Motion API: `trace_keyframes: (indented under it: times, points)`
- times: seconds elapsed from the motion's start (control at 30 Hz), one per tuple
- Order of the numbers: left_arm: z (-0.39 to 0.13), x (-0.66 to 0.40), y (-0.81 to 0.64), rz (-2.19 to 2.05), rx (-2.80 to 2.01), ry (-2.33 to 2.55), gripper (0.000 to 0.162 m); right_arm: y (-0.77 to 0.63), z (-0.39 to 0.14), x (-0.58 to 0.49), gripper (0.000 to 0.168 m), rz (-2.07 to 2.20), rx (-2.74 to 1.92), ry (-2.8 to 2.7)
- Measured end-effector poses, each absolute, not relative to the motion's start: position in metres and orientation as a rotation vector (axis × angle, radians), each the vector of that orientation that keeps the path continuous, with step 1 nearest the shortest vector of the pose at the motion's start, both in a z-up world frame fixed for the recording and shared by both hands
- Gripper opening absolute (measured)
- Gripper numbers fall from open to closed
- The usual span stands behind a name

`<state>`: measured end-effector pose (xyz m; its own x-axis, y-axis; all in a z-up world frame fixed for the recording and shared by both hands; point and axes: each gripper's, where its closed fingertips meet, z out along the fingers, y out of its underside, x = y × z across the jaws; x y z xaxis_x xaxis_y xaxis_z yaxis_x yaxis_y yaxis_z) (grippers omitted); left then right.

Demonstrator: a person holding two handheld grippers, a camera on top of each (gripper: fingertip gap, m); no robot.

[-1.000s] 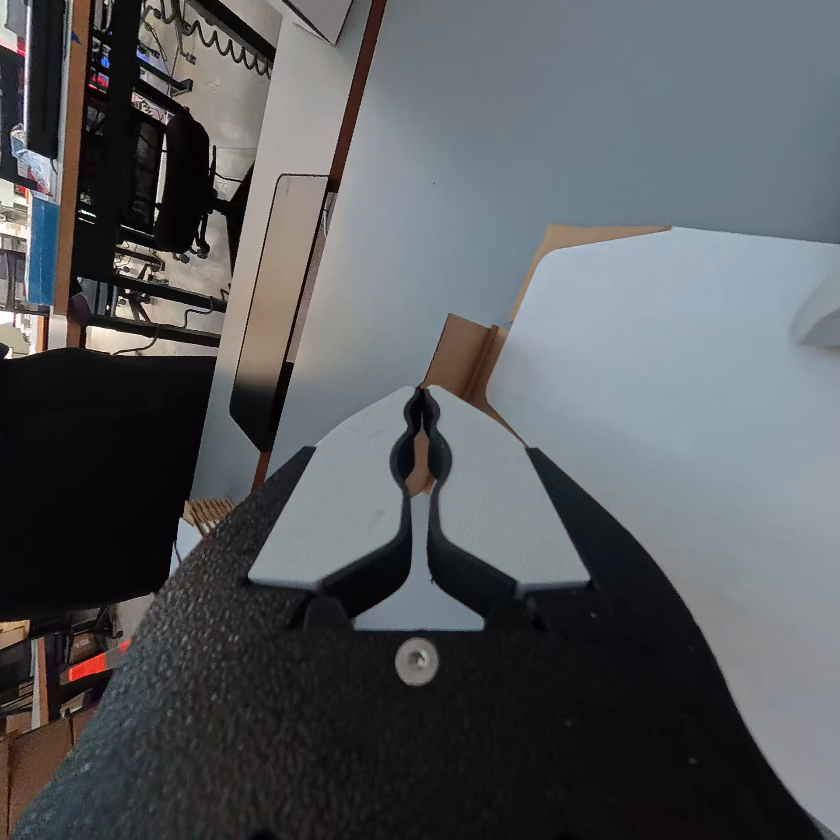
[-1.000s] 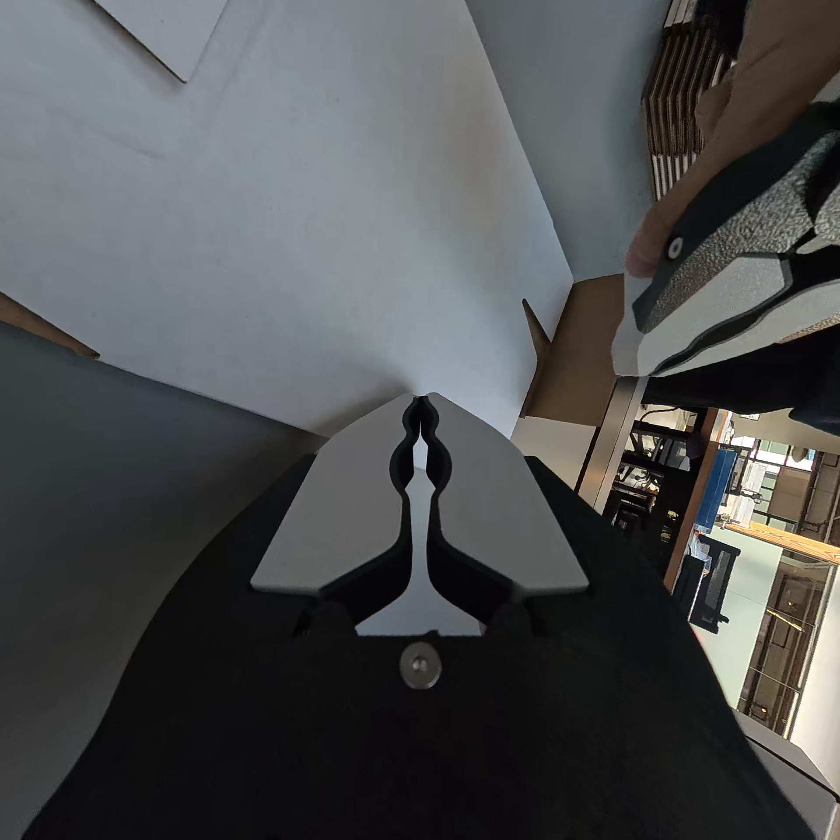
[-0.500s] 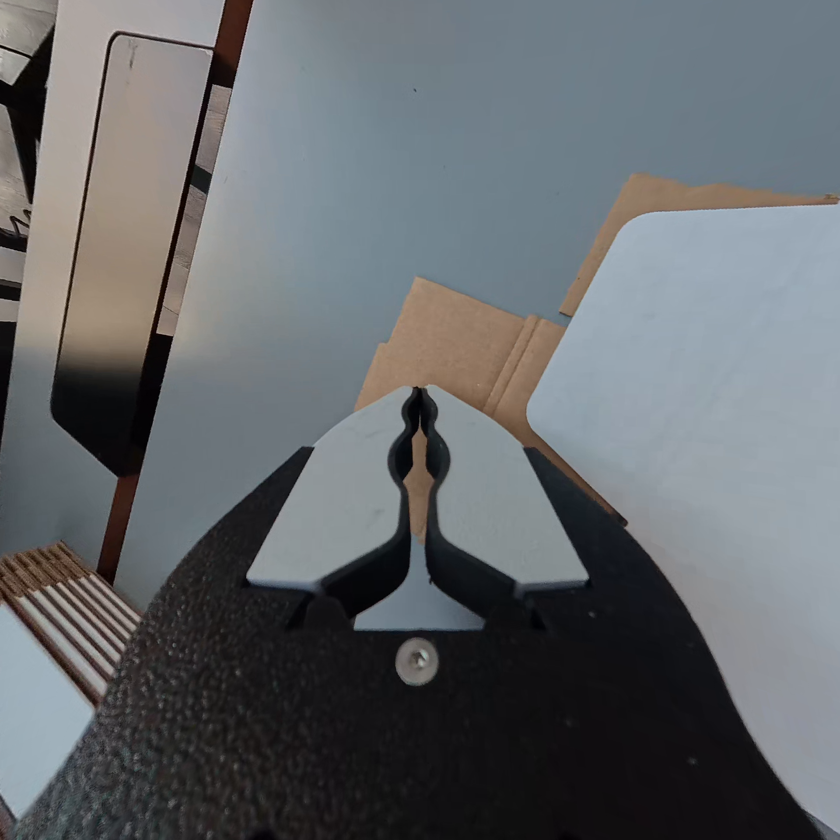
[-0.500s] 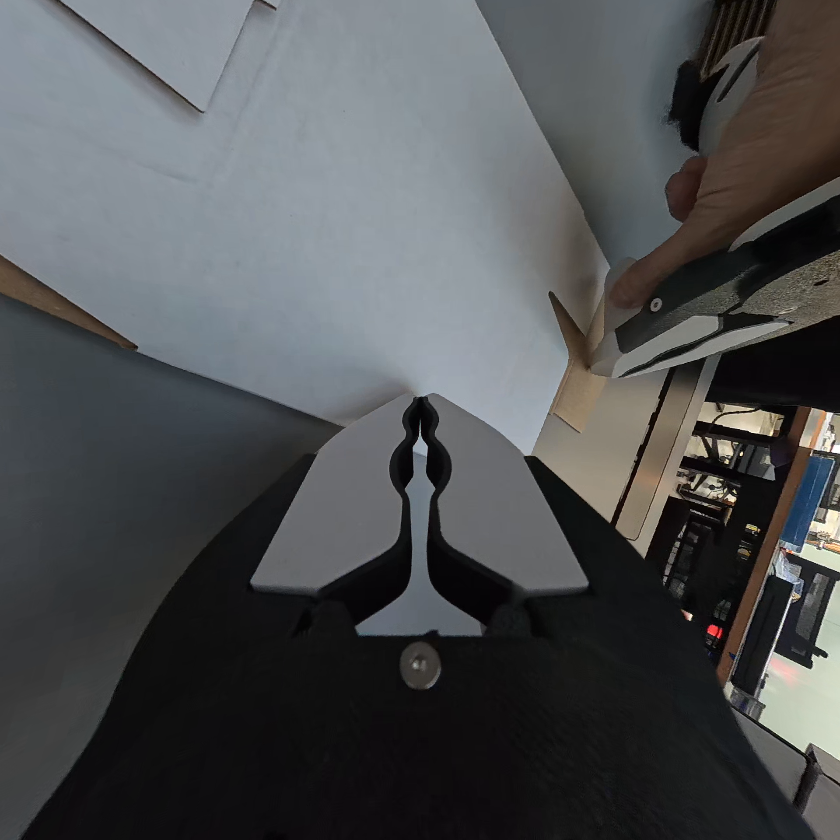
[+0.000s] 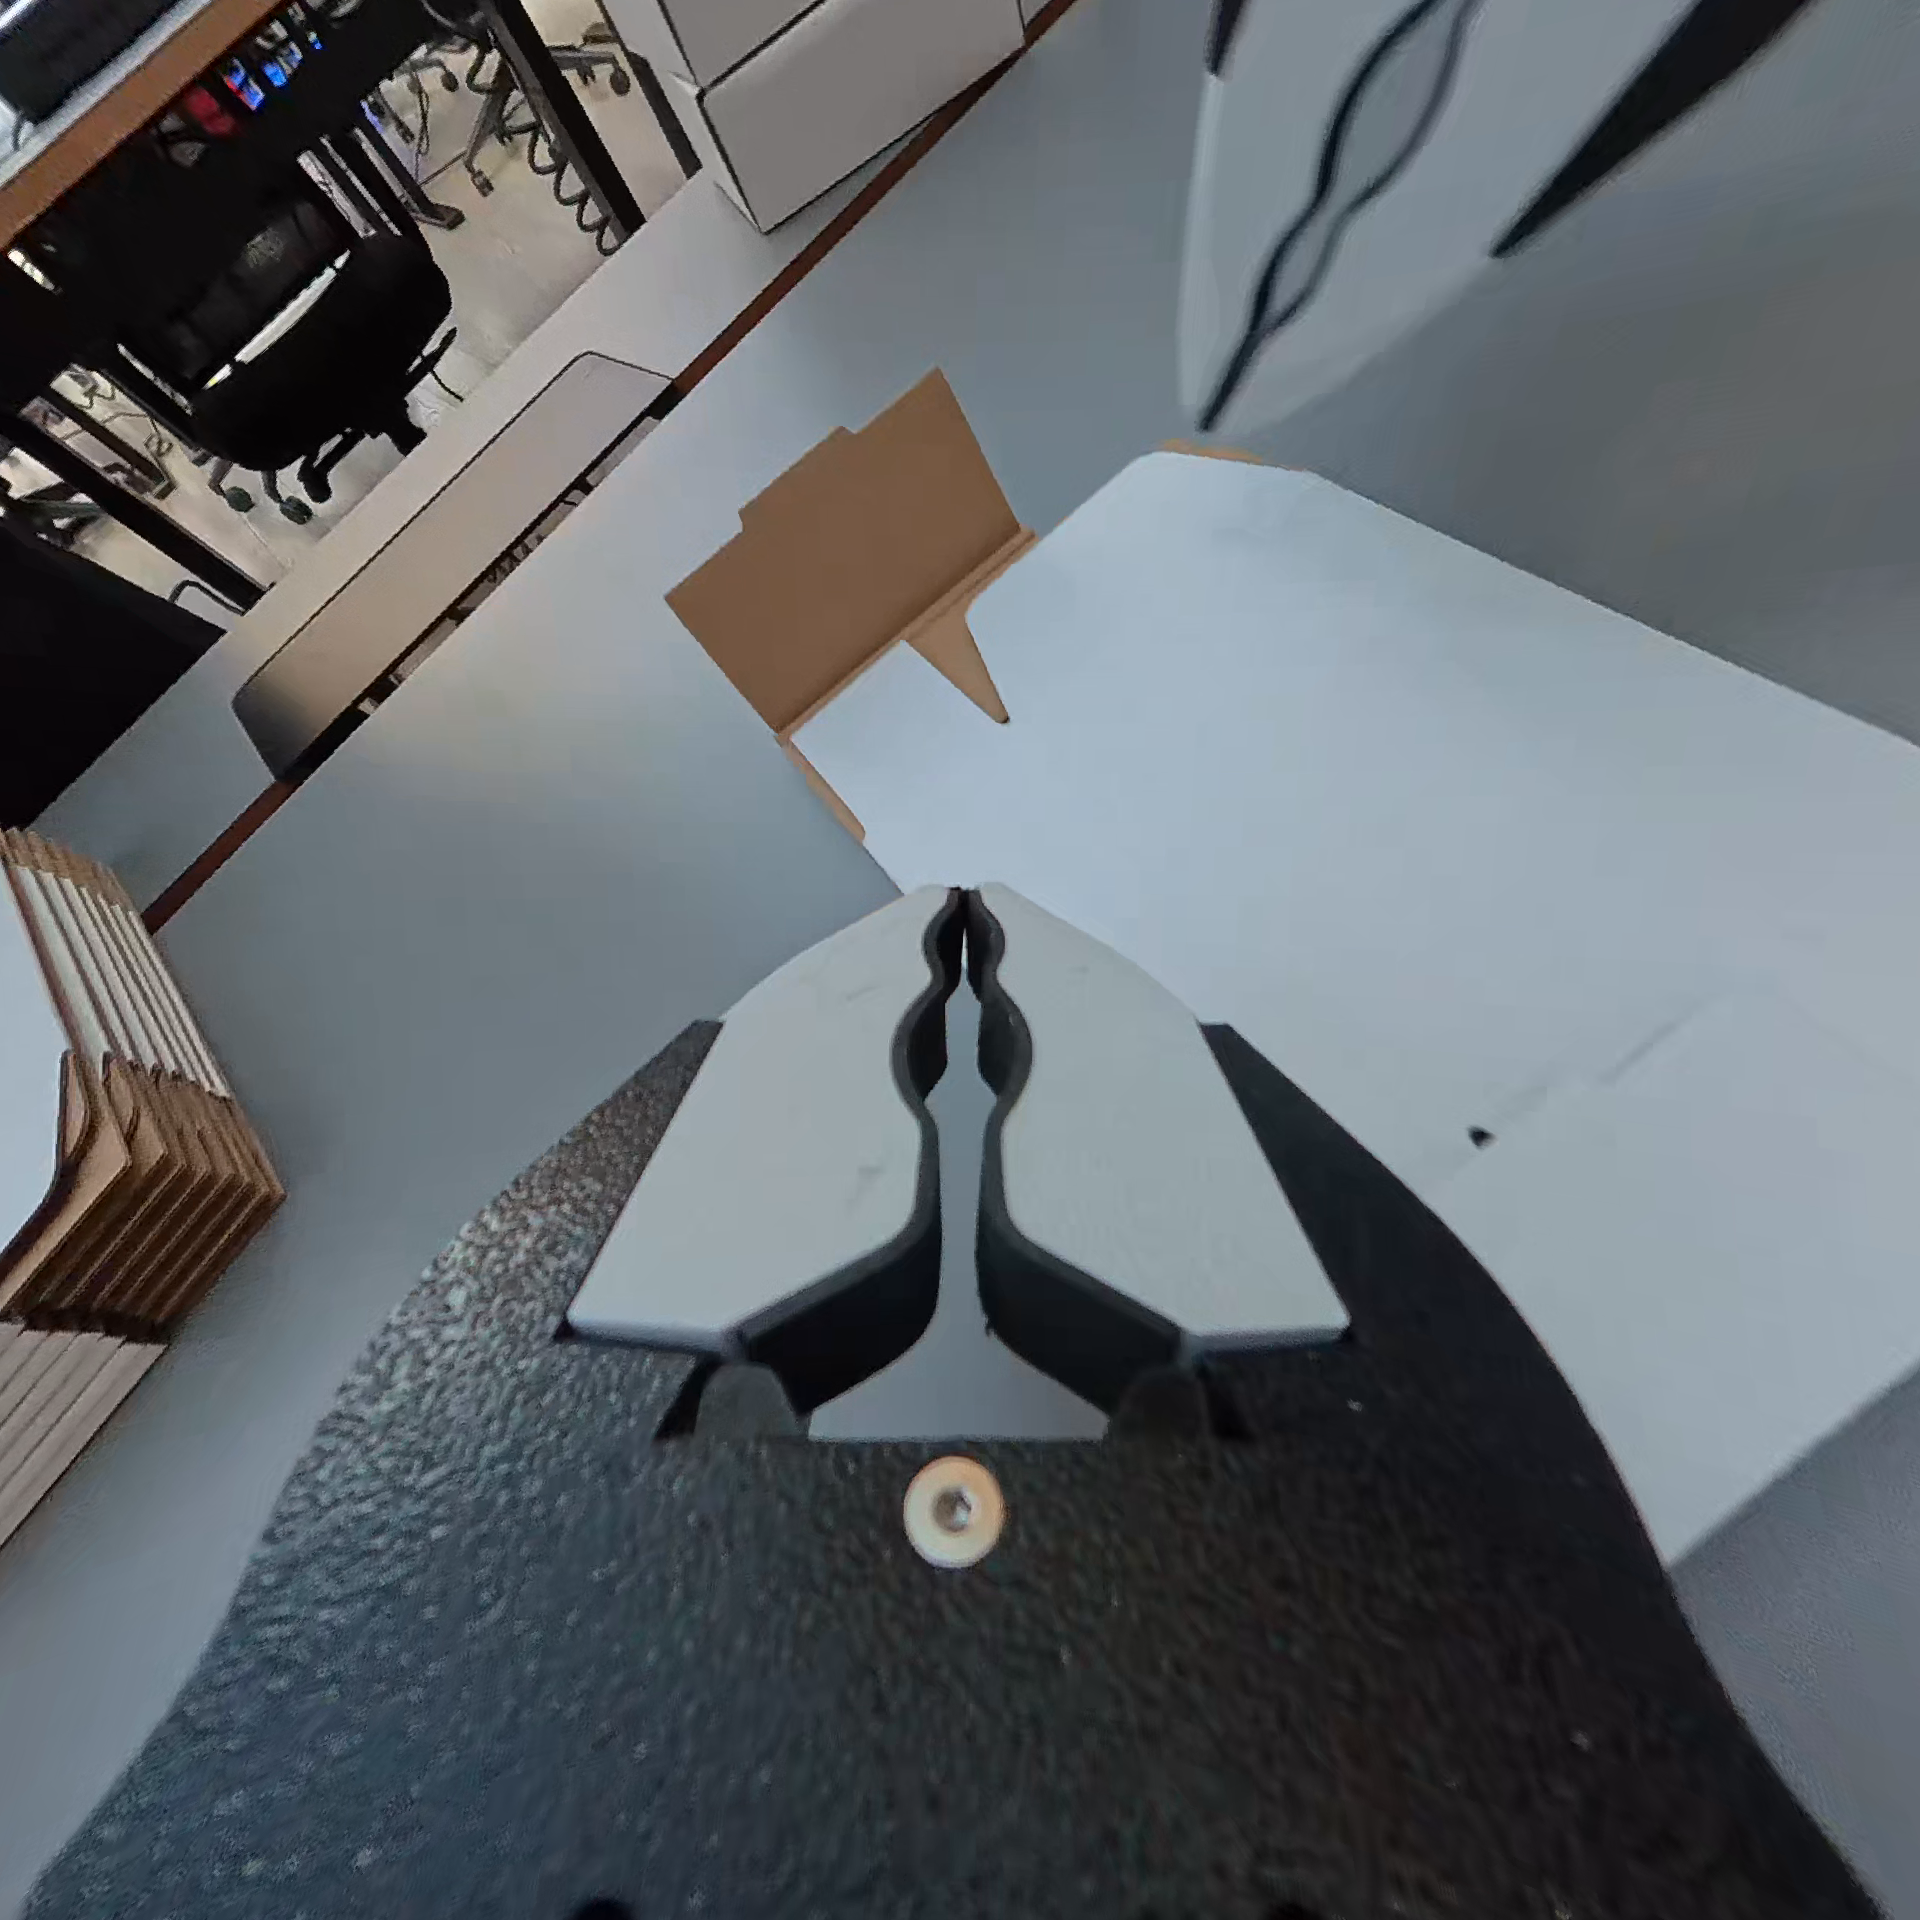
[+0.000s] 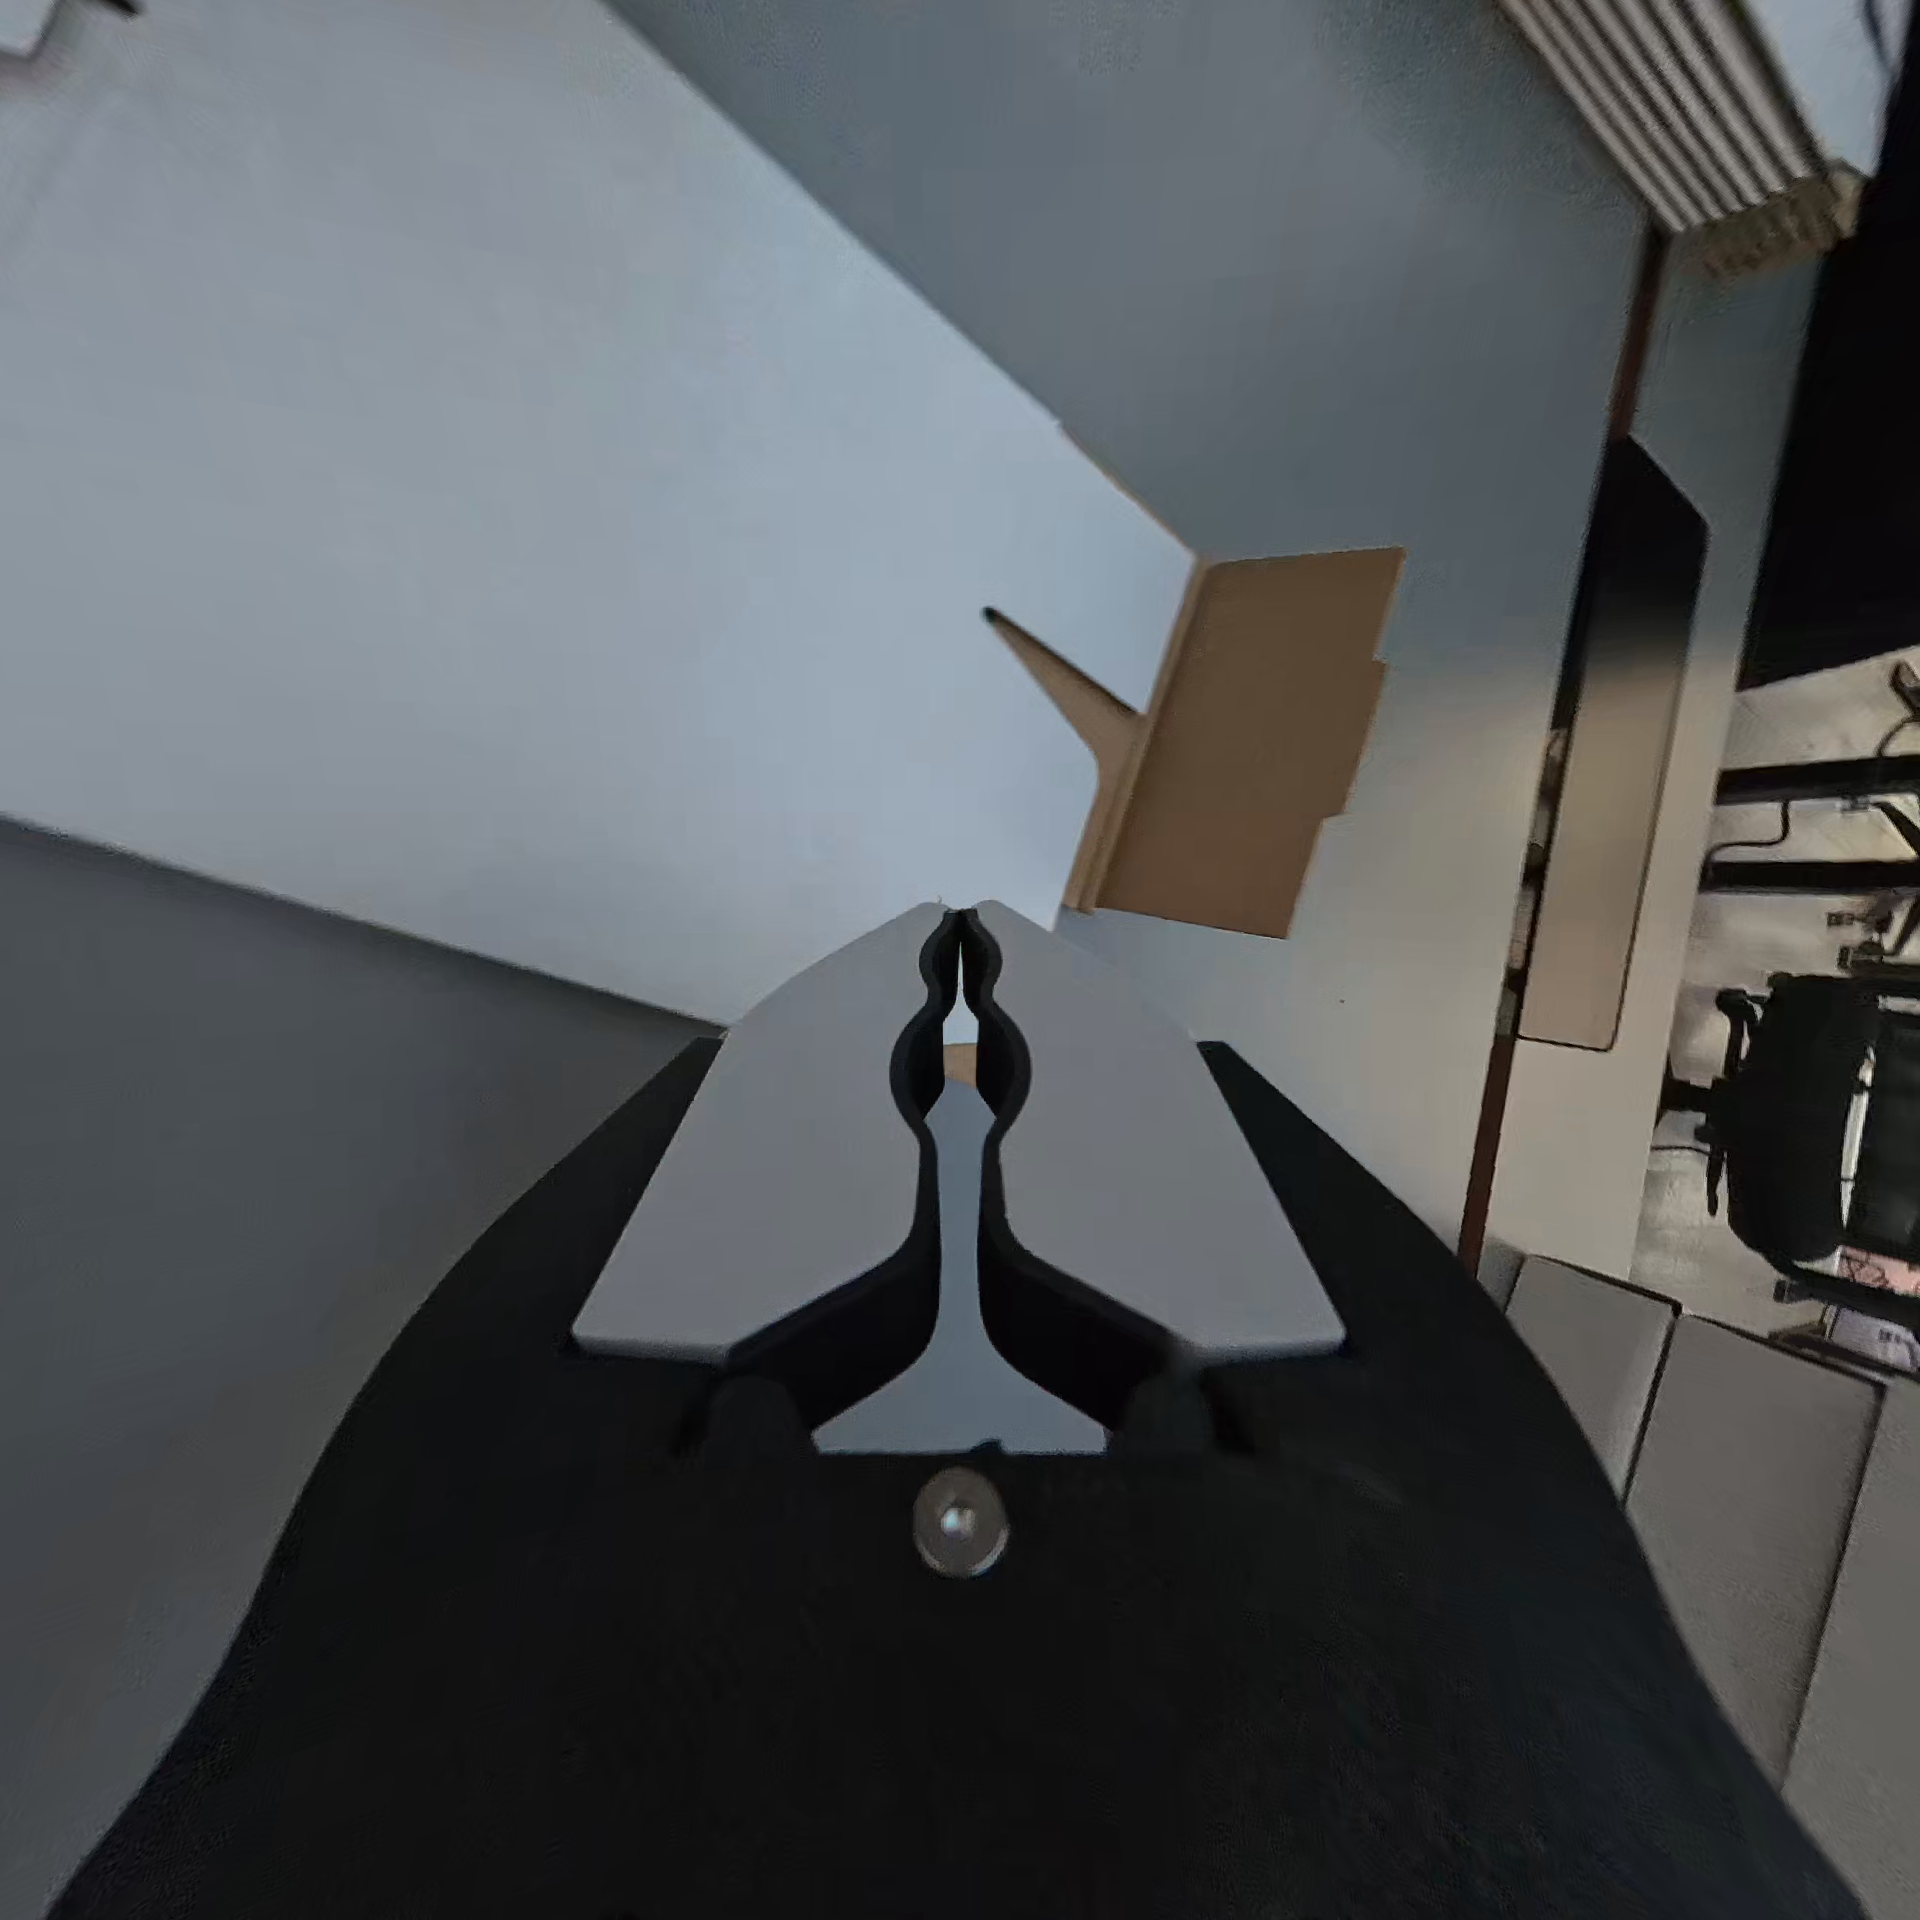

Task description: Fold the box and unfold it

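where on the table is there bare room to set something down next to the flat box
Bare grey table lies between the flat box, its raised brown flap and the cardboard stack. It is crowded over the box's far end, where the right gripper hangs.

I see a grey-blue bench (image 5: 499, 935) carrying the box (image 5: 1351, 831), a white cardboard blank lying flat on it with one brown flap (image 5: 862, 561) raised at its far edge. A stack of flat cardboard blanks (image 5: 114, 1122) rests on the bench to the left, well apart from the box
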<state>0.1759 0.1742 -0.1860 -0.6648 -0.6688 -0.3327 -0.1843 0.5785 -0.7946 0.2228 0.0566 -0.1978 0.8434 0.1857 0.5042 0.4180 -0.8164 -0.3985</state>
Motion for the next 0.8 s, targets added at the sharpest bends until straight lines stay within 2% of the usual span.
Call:
trace_keyframes:
  times: [0.1,0.33,0.63,0.8]
  points:
    - [-0.19,0.139,0.166,-1.063,-0.64,2.257,0.0,0.094,-0.182,0.234,0.0,-0.641,-2.358,-0.278]
    - [-0.2,0.106,0.137,-1.023,-0.47,2.426,0.0,0.108,-0.232,0.257,0.0,-0.721,-2.636,-0.22]
    - [-0.222,0.129,0.138,-0.904,-0.444,2.536,0.0,0.108,-0.232,0.275,0.0,-0.923,-2.571,-0.282]
    - [-0.23,0.138,0.139,-0.827,-0.426,2.608,0.0,0.109,-0.232,0.282,0.0,-0.88,-2.508,-0.222]
